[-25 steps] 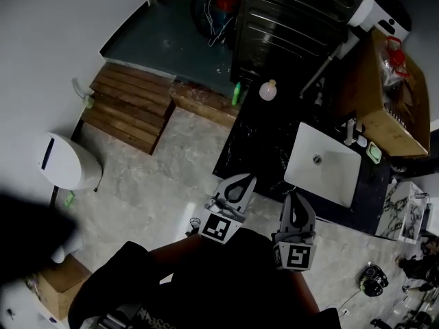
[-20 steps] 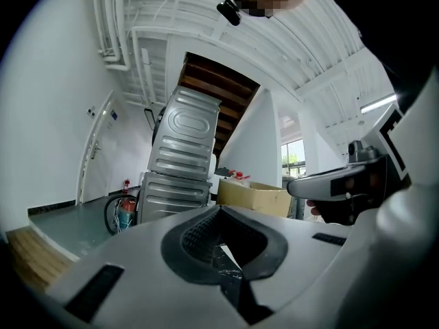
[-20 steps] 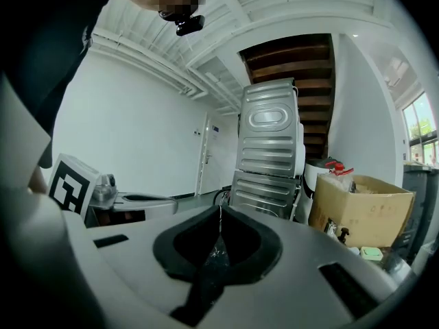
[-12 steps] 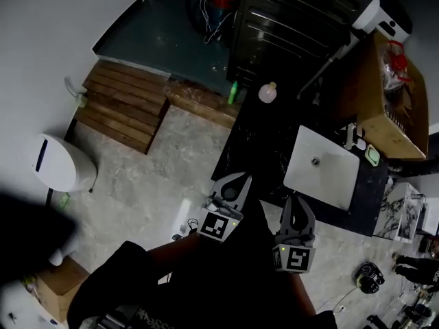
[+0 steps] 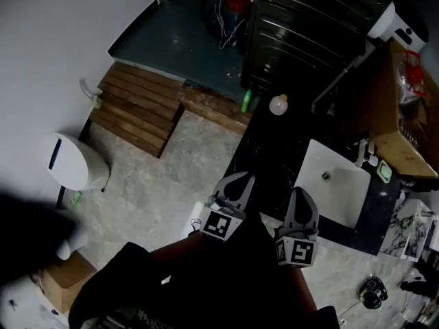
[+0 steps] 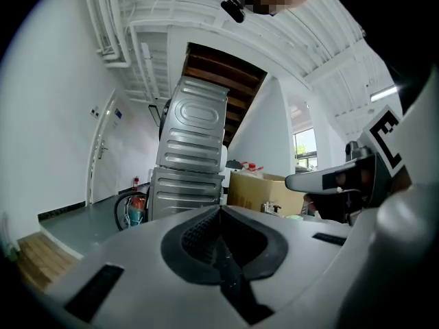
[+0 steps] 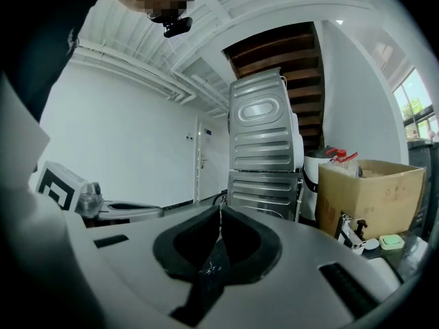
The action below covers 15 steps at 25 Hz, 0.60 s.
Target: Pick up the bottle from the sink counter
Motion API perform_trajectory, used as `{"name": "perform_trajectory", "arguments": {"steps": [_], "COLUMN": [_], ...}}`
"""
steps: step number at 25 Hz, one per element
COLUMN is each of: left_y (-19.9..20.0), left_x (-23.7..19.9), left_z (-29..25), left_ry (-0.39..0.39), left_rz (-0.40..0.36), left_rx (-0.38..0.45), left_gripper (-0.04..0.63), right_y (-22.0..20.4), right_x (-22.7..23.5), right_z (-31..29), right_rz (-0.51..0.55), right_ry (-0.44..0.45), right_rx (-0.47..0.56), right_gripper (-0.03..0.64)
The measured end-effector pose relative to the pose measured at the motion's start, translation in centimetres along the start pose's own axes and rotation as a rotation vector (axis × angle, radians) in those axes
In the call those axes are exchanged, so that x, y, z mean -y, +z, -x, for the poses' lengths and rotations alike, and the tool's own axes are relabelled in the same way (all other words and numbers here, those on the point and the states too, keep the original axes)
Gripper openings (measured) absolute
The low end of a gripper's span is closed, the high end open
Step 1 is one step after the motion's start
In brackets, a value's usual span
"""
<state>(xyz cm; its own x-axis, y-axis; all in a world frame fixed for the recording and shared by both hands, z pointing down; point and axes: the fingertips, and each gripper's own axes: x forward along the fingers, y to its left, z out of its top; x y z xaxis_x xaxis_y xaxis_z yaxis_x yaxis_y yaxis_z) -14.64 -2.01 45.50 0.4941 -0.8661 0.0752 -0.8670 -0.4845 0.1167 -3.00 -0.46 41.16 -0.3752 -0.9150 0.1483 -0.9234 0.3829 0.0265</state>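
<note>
- Very early going here: the left gripper (image 5: 237, 182) is pinched fully shut with nothing in it, its pads meeting in a tight seam in its own view.
- Same story for the right gripper (image 5: 300, 201): closed tight and empty. In the head view it shows against the near edge of the dark bench (image 5: 271, 157).
- The target looks to be the green bottle (image 5: 246, 101), standing upright at the far end of the bench. Just beside it is a pale round-topped thing (image 5: 278, 104) that I can't identify from above.
- Both grippers are well apart from that bottle. The white sink (image 5: 336, 187) lies just to the right of them, with a few items by the tap too small to name.
- Beyond the bottle rise the stacked silver machines (image 5: 302, 26), which fill the middle of both gripper views. A cardboard box (image 7: 367, 190) sits off to the right.
- Progress call: nothing is done yet. There is no contact, and the bottle stands untouched on the bench.
- What's left, as I judge it: carry one gripper across to the far end, open the jaws, settle them around the bottle's body, close and lift clear.
- Watch point: that round-topped neighbour stands close, so the approach needs care not to knock it.
</note>
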Motion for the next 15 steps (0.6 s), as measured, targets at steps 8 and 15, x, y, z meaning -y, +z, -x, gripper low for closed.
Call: {"name": "perform_trajectory", "arguments": {"steps": [8,15], "left_y": [0.2,-2.0], "left_x": [-2.5,-4.4], "left_z": [-5.5,-10.5], "left_ry": [0.027,0.023], "left_rz": [-0.035,-0.042], "left_rx": [-0.020,-0.093], "left_gripper": [0.015,0.015], "right_y": [-0.1,-1.4], "right_x": [1.3,3.9], "right_z": [-5.4,-9.7], "right_rz": [-0.021,-0.042], "right_ry": [0.083,0.108], "right_rx": [-0.049,-0.083], "right_gripper": [0.038,0.038]}}
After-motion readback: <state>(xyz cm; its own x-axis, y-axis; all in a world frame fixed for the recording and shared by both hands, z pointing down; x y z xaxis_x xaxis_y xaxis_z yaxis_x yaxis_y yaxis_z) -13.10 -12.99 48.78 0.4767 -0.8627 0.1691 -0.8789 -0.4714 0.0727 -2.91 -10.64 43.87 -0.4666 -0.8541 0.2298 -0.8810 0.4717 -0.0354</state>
